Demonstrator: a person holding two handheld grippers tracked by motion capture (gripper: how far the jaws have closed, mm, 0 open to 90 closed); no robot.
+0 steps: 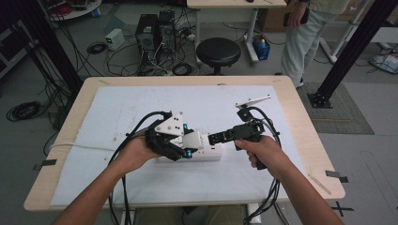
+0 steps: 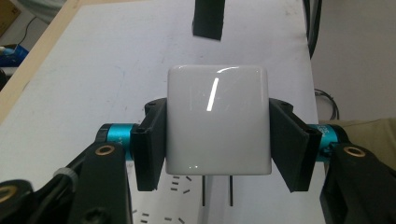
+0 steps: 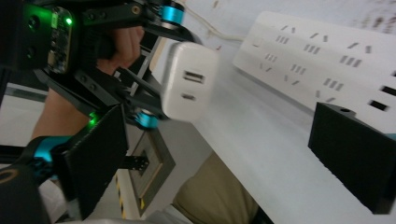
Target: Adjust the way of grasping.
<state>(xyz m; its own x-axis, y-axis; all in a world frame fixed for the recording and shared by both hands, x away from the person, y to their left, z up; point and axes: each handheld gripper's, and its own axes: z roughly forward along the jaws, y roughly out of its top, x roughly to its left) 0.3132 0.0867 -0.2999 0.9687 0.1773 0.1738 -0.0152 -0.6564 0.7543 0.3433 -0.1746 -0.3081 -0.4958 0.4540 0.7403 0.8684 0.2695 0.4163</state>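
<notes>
Two jaws of left gripper [image 2: 218, 140] pinching white charger [image 2: 218, 126], prongs down, just above power strip [image 1: 206, 151] on white mat [image 1: 117, 112]. Right gripper [image 3: 233, 154] spread wide, holding nothing, hovering beside strip.

High view looks down from above; both gripper views sit close, sharing the white charger [image 2: 218, 120].

both forearms were bare, no sleeves visible. left gripper [image 1: 187, 146]: black frame, cyan collars at the jaw pivots, brass-coloured screws, grey three-cornered plate, lit green indicator. right gripper [image 1: 212, 138]: black body, grey plate, bundled black cables trailing from each.
</notes>
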